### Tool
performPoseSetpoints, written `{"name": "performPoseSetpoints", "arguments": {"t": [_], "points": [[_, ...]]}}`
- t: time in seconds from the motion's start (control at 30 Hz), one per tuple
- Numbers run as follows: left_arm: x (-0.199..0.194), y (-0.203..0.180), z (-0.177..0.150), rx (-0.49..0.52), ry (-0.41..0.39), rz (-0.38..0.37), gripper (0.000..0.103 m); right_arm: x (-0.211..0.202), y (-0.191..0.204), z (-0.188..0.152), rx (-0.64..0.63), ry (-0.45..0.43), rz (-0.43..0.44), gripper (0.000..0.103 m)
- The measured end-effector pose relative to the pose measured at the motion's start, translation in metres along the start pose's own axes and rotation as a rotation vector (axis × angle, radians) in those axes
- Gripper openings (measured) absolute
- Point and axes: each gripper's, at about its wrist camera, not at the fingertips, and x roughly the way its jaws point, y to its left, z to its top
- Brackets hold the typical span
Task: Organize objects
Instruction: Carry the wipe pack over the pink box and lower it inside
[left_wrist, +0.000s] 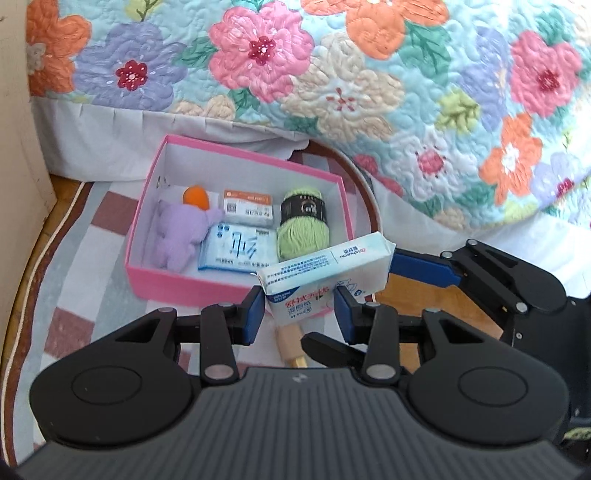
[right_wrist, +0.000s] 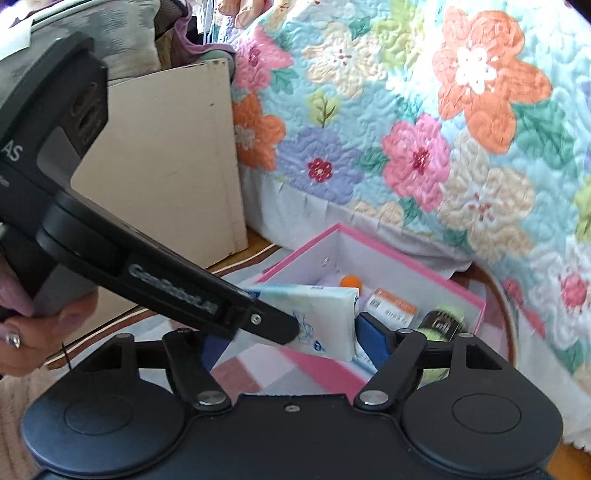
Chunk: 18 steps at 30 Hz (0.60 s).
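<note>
Yarn (left_wrist: 303, 222), plush (left_wrist: 181, 236) and packets (left_wrist: 236, 248) lie in box (left_wrist: 173, 284) before bed (left_wrist: 332, 74).

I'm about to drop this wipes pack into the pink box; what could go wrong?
1. The left gripper pinches only one end of the wipes pack, so it may pivot or slip.
2. The right gripper's fingers stand close beside the pack's far end and could snag it.
3. The pink box is crowded; little room remains.

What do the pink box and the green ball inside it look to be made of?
Pink box: probably cardboard, matte pink outside, plain white inside; thin, stiff, straight walls with crisp corners. Green ball: yarn, soft and fibrous; wound strands show, with a glossy black paper-like band around it.
</note>
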Motion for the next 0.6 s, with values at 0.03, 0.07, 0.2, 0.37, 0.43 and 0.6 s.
{"name": "performPoseSetpoints", "arguments": {"t": [0.03,0.07,0.2,0.37,0.43,0.6], "points": [[0.005,0.000,0.006,-0.004,-0.004,0.007,0.039,0.004,-0.003,0.004,0.003,-0.001,-0.006,0.081],[0.009,0.001,0.011,-0.010,-0.009,0.011,0.039,0.009,-0.007,0.007,0.007,-0.001,-0.011,0.081],[0.034,0.008,0.030,-0.043,-0.013,0.028,0.039,0.035,-0.027,0.018,0.069,0.012,-0.009,0.082],[0.070,0.025,0.046,-0.077,0.002,0.038,0.040,0.071,-0.050,0.017,0.113,0.037,0.009,0.079],[0.086,0.031,0.049,-0.083,-0.011,0.039,0.040,0.087,-0.060,0.014,0.134,0.074,0.017,0.079],[0.125,0.054,0.055,-0.136,-0.015,0.048,0.039,0.126,-0.080,0.005,0.221,0.170,0.071,0.078]]}}
